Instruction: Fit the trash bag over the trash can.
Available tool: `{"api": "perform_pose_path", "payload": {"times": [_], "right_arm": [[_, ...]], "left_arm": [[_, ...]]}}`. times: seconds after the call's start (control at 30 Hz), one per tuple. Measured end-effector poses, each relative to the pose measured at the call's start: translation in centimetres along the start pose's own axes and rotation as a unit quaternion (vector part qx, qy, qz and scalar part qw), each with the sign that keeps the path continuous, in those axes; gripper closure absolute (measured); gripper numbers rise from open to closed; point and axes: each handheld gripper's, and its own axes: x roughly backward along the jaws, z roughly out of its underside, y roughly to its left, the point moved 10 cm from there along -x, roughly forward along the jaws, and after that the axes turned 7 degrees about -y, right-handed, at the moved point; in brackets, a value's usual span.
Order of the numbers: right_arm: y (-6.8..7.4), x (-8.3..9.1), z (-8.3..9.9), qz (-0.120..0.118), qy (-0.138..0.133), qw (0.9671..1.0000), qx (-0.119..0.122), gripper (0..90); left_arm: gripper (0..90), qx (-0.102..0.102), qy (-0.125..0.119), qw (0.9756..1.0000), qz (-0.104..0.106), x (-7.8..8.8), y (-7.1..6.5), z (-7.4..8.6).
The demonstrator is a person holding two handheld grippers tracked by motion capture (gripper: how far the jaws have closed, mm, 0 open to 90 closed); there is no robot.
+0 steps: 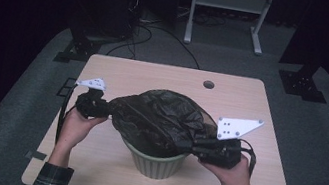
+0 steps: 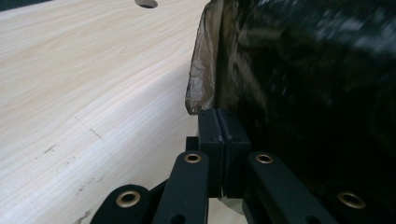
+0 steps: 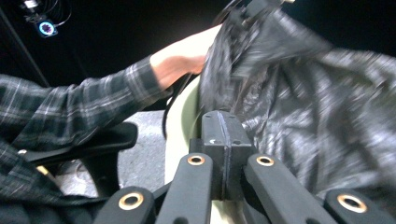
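Note:
A pale green bin (image 1: 155,164) stands near the front middle of the wooden table (image 1: 155,76). A crumpled black plastic bag (image 1: 158,117) is draped over its mouth. My left gripper (image 1: 110,109) is at the bag's left edge, and in the left gripper view its pads (image 2: 223,135) are pressed together on the thin film of the bag (image 2: 303,93). My right gripper (image 1: 196,147) is at the bag's front right edge, with its pads (image 3: 223,135) closed where the bag (image 3: 303,107) hangs beside the bin's wall (image 3: 180,135).
A round hole (image 1: 208,84) is in the tabletop at the back. Bare wood (image 2: 93,93) lies left of the bin. Behind the table are a white stand (image 1: 226,11), black stand feet (image 1: 78,50) and cables on the grey floor. A plaid sleeve (image 3: 70,112) shows beyond the bin.

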Motion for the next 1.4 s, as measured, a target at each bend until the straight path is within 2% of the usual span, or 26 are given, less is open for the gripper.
{"api": "perform_pose_path", "payload": {"times": [0.07,0.13,0.17,0.23,0.47,0.63,0.97,1.23,1.4], "right_arm": [[0.5,-0.1,1.1,-0.006,0.005,1.0000,-0.006,89.8],[1.0,0.1,1.3,-0.019,-0.019,0.9995,-0.018,89.9],[1.2,0.2,1.4,-0.022,-0.023,0.9994,-0.015,89.9],[1.6,0.3,1.5,-0.021,-0.015,0.9996,-0.010,89.9],[3.0,-0.2,2.0,-0.042,-0.003,0.9991,-0.004,89.9],[3.7,-1.1,3.7,-0.054,0.028,0.9982,-0.007,90.0],[3.4,-3.3,8.0,-0.049,0.093,0.9944,-0.017,90.0],[2.8,-3.7,9.8,-0.043,0.104,0.9932,-0.031,90.0],[2.1,-3.9,10.5,-0.034,0.106,0.9931,-0.037,90.0]], "left_arm": [[89.1,0.001,0.000,1.0000,0.001,-0.1,0.0,0.3],[89.1,0.002,0.001,1.0000,0.002,-0.2,0.1,0.5],[89.1,0.005,-0.001,1.0000,0.002,-0.3,0.1,0.6],[89.1,0.006,0.000,1.0000,0.003,-0.4,0.1,0.7],[89.8,0.003,-0.004,1.0000,0.004,-0.3,-0.1,0.6],[89.9,0.003,-0.006,1.0000,0.005,-0.3,-0.2,0.7],[89.9,-0.001,-0.015,0.9998,0.013,-0.1,-0.6,0.5],[89.8,0.006,-0.015,0.9996,0.025,-0.2,-0.7,0.7],[89.9,0.009,-0.011,0.9997,0.021,-0.4,-0.5,1.0]]}}
